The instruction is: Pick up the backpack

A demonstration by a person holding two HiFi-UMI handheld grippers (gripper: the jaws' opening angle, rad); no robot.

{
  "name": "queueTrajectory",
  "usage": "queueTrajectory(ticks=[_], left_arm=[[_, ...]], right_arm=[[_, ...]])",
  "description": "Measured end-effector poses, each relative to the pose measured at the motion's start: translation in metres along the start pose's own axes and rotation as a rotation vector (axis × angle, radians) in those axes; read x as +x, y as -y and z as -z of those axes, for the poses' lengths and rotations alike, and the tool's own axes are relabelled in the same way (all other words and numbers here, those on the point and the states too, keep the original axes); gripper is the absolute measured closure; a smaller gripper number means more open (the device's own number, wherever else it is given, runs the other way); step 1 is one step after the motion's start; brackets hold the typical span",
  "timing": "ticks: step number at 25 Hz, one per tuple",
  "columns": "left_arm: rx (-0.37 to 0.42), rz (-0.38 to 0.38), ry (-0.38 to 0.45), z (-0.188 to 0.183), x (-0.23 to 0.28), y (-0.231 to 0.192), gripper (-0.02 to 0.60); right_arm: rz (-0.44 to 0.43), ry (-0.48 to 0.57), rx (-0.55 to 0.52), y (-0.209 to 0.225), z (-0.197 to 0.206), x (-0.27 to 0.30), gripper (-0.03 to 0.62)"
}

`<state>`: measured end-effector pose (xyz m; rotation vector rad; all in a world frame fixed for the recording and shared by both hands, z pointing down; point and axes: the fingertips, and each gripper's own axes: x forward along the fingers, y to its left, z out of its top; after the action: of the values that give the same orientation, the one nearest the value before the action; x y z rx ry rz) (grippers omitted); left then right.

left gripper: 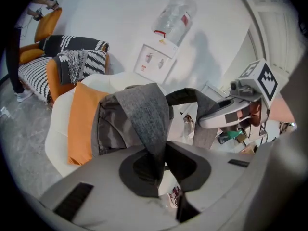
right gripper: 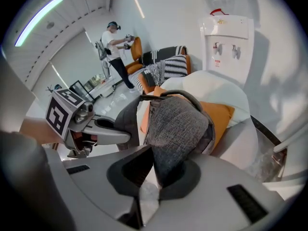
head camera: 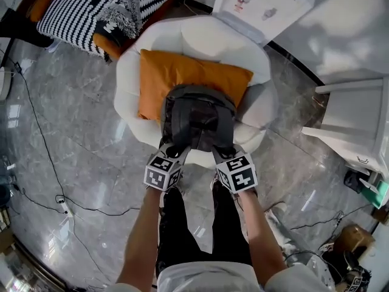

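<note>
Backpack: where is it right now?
In the head view the backpack is at centre, in front of the orange cushion on the white armchair, its straps clamped in the left gripper and right gripper.

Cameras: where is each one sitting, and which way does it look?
Head view: on the person's head, looking steeply down at the backpack and white armchair; forearms, legs, left gripper and right gripper show.
Left gripper view: on the left gripper, looking along its jaws, shut on the left strap; right gripper shows.
Right gripper view: on the right gripper, looking along jaws shut on the right strap; left gripper shows.
Shared: backpack, orange cushion.
</note>
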<state>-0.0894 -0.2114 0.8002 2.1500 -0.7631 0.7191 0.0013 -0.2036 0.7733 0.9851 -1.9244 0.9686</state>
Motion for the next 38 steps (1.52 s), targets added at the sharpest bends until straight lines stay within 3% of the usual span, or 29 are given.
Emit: queueTrajectory(ticks=[12,18,32,38], left_arm=[[-0.06,-0.032,0.098,-0.018,-0.051,0.03,0.522],[-0.034,-0.085,0.154,-0.029,-0.08,0.035,0.522],[0.008,-0.153,0.177,-0.055,-0.127,0.039,0.522],[-0.037,-0.147,0.213,-0.06,-0.147,0.044,0.522]], right_arm=[[-0.005,0.062,0.049,-0.033,-0.022,-0.057,0.557],[-0.048,0.048,0.031,-0.05,-0.028,-0.076,0.557],[-0.146,0.047,0.015,-0.072,-0.037,-0.101,0.557],[-0.155,0.045,0.009,-0.083,-0.04,-0.111,0.557]])
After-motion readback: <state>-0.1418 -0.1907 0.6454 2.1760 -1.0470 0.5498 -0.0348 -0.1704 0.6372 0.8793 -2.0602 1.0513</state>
